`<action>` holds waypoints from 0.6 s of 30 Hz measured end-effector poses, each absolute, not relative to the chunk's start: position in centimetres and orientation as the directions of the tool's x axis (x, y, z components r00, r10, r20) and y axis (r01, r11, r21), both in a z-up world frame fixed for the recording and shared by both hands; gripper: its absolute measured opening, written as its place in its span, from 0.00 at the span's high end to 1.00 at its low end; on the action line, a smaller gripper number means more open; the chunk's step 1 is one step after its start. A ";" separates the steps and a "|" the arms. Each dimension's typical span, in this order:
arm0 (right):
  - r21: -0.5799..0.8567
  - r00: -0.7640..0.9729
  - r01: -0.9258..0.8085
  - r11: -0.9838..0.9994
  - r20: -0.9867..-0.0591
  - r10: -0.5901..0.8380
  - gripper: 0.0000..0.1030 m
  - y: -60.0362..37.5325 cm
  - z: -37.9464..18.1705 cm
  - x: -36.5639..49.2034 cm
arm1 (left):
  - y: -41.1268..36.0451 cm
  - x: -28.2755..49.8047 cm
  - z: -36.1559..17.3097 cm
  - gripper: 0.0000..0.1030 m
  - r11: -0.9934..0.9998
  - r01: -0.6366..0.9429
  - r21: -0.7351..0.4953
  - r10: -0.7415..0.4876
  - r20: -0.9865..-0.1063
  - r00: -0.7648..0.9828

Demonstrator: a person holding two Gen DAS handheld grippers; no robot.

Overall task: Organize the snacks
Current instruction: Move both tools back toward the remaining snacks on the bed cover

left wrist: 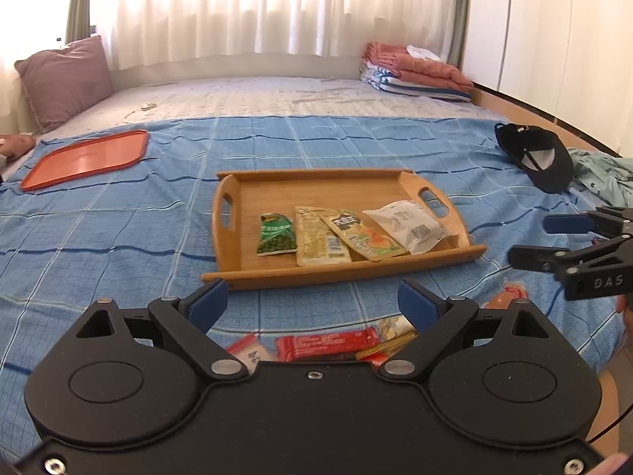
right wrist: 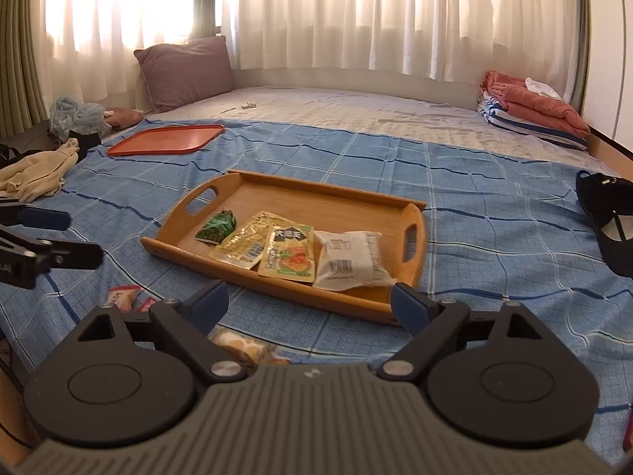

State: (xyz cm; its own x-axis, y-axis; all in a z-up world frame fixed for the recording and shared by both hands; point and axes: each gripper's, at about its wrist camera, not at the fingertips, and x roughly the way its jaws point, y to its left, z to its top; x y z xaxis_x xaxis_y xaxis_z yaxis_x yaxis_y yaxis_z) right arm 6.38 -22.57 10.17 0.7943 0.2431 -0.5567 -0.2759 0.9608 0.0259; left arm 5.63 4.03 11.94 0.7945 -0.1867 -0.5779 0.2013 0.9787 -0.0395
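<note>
Both grippers hang above the blue checked bedspread (left wrist: 118,237), jaws spread wide with nothing between them. Just under the left gripper (left wrist: 312,301) lie loose snacks: a red wrapper (left wrist: 328,346) with its long axis running left to right, and a small red-and-white packet (left wrist: 253,352) to its left. The right gripper (right wrist: 308,301) has a pale biscuit pack (right wrist: 241,346) below its left finger.

Just ahead of both sits the wooden tray (left wrist: 277,186), long side crosswise, handles at the ends. Along its near edge four packets lie in a row, long axes pointing away: green packet (left wrist: 277,233), tan sachet (left wrist: 316,237), orange-printed sachet (left wrist: 364,237), white pouch (left wrist: 411,225). The tray's far half is bare.

Farther left lies an orange lid (left wrist: 87,158); to the right, a black cap (left wrist: 542,158).
</note>
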 end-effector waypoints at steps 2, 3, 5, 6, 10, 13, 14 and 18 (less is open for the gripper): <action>0.023 0.799 -0.262 0.965 -0.555 0.230 0.09 -23.3 9.8 5.9 | 4.4 5.0 11.4 0.10 0.981 0.192 -0.033 -0.176 -0.572 0.801; 0.022 0.802 -0.254 0.967 -0.555 0.223 0.09 -23.6 9.5 5.7 | 4.5 4.6 11.1 0.10 0.982 0.188 -0.029 -0.171 -0.567 0.806; 0.026 0.805 -0.237 0.971 -0.554 0.211 0.09 -24.3 9.0 5.2 | 4.7 3.9 10.4 0.10 0.983 0.181 -0.026 -0.165 -0.558 0.813; 0.030 0.805 -0.230 0.973 -0.555 0.207 0.08 -24.6 8.6 5.0 | 4.7 3.7 10.1 0.10 0.983 0.179 -0.028 -0.164 -0.556 0.815; 0.030 0.807 -0.202 0.979 -0.561 0.183 0.06 -25.6 7.0 4.3 | 4.9 3.1 8.5 0.10 0.986 0.167 -0.029 -0.155 -0.553 0.819; 0.016 0.804 -0.191 0.981 -0.571 0.166 0.04 -26.0 5.4 4.0 | 4.9 3.0 7.1 0.09 0.989 0.144 -0.012 -0.128 -0.545 0.829; 0.012 0.801 -0.187 0.982 -0.576 0.160 0.03 -26.1 5.0 3.9 | 4.9 3.1 6.7 0.09 0.990 0.138 -0.010 -0.121 -0.546 0.829; 0.008 0.795 -0.166 0.986 -0.590 0.139 0.03 -26.5 3.1 3.7 | 5.1 3.6 4.7 0.09 0.994 0.108 -0.008 -0.095 -0.549 0.831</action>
State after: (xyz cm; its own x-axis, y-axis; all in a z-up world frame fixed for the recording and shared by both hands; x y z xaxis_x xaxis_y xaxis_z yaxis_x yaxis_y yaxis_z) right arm 3.67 -26.54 3.12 0.7952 0.1388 -0.5902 -0.1662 0.9861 0.0079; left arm 3.56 5.08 4.68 0.8307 -0.0945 -0.5486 0.1078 0.9941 -0.0080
